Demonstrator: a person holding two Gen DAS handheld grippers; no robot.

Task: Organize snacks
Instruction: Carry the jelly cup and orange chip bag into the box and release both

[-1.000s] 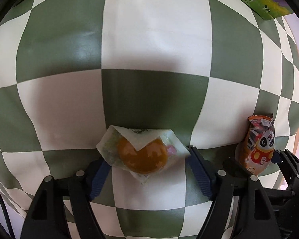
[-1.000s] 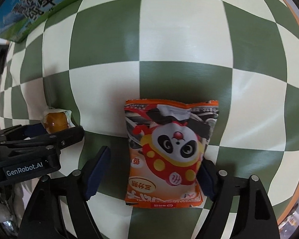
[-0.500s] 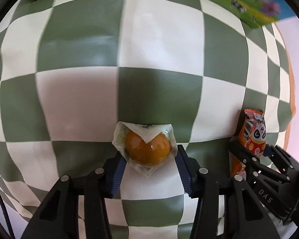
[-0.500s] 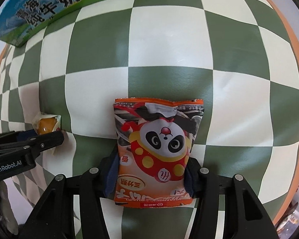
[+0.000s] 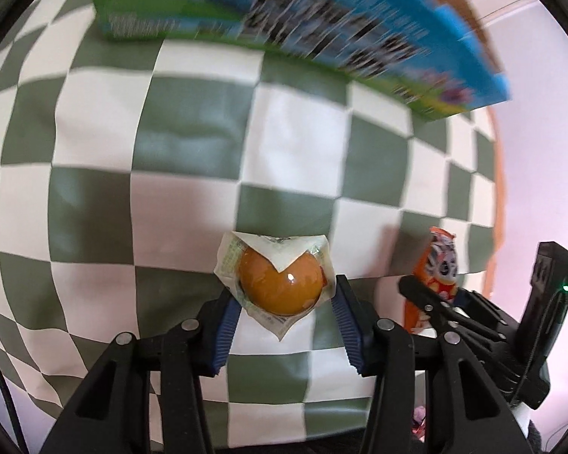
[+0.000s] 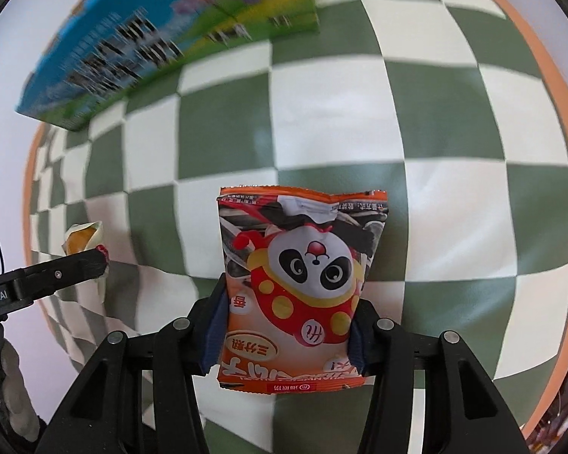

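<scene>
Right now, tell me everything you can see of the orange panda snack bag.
The panda snack bag is a small glossy foil pouch, orange and red, with a cartoon panda and printed characters, crimped along its far edge. It looks sealed and slightly puffed. The right gripper has its jaws shut on its lower sides, above the checkered cloth.

Motion-blurred print on the blue-green carton (image 5: 322,30), top edge cropped

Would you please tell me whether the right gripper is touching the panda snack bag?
Touching. The right wrist view shows the right gripper with its blue pads pressed against both side edges of the panda snack bag.
</scene>
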